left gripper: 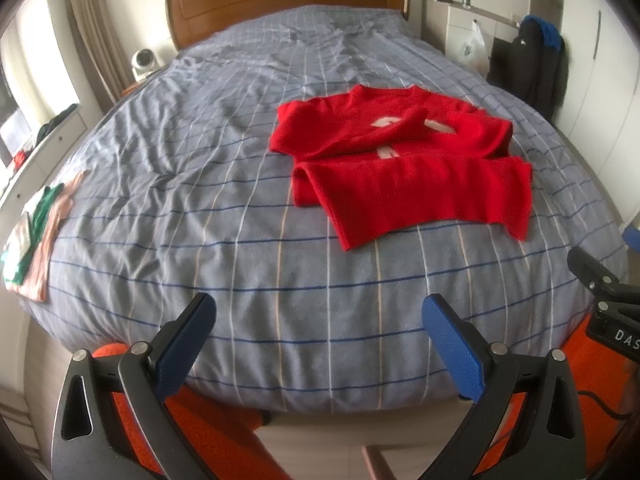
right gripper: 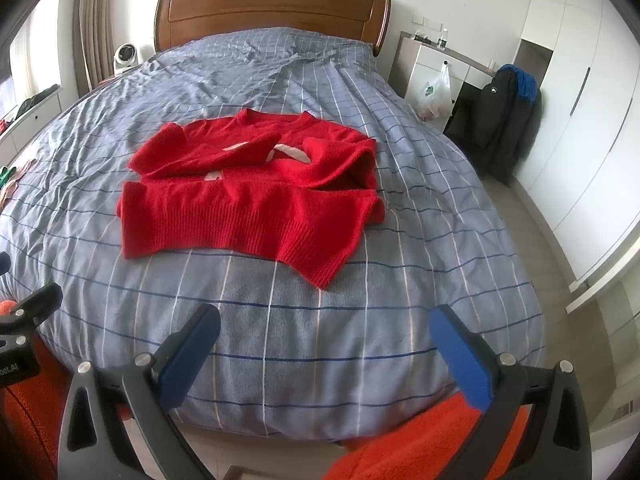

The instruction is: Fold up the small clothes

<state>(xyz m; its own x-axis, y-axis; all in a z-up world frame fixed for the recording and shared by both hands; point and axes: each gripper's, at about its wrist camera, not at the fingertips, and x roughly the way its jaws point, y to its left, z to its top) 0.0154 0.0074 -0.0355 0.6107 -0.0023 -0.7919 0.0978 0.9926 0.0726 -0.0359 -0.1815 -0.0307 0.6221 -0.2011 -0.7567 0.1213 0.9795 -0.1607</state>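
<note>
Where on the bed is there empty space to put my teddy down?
Bare quilt lies between the red sweater and the near bed edge, and between the sweater and the headboard. The left edge is crowded by a stack of folded clothes.

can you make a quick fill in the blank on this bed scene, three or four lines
The sweater on the bed is coloured ____.
Both sleeves are folded ____ its front.
The jaws of both the left gripper and the right gripper are ____.
The headboard is made of ____.

Missing words: red; across; open; wood
</note>
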